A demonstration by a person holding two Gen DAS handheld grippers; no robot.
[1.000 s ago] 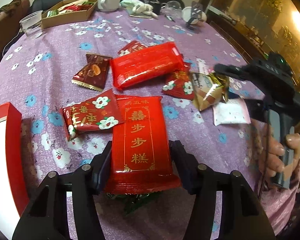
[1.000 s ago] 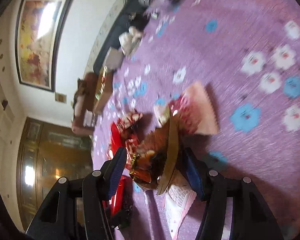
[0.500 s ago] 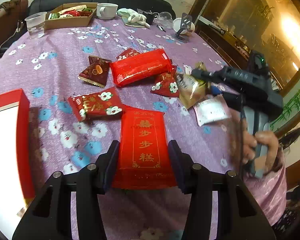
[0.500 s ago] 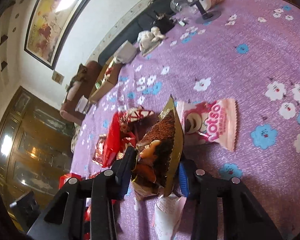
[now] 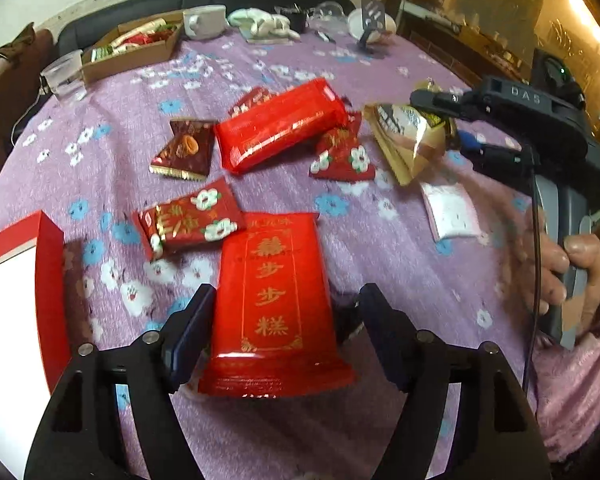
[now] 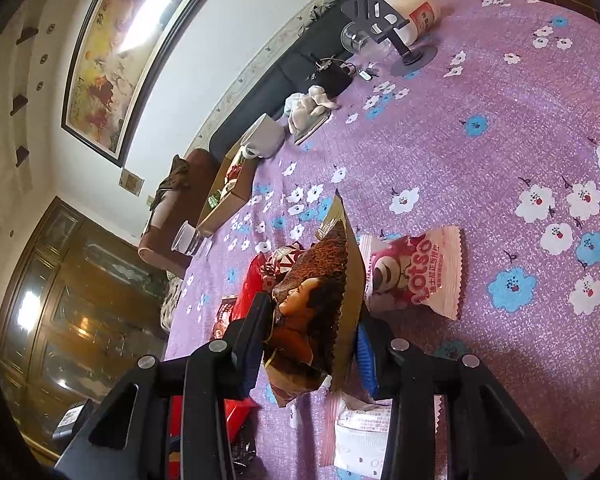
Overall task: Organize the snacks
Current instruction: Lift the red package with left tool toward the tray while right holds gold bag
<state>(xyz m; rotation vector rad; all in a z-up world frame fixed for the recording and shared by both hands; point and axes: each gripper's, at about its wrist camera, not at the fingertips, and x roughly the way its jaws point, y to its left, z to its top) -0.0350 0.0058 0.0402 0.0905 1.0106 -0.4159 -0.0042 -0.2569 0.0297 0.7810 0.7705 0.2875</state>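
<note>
Red pack no longer pinched: left gripper now spread, right finger apart. Gold lettering. Right gripper keeps pinching gold pack.

Both wrist cameras look along their fingers, close over the purple tablecloth, sharing the cardboard box beyond.

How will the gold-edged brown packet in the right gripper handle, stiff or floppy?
Likely floppy: the gold-edged brown packet is thin crinkled film, bowing between the right gripper fingers. Probably light, since it hangs above the table without sagging. Its glossy film may slip.
</note>
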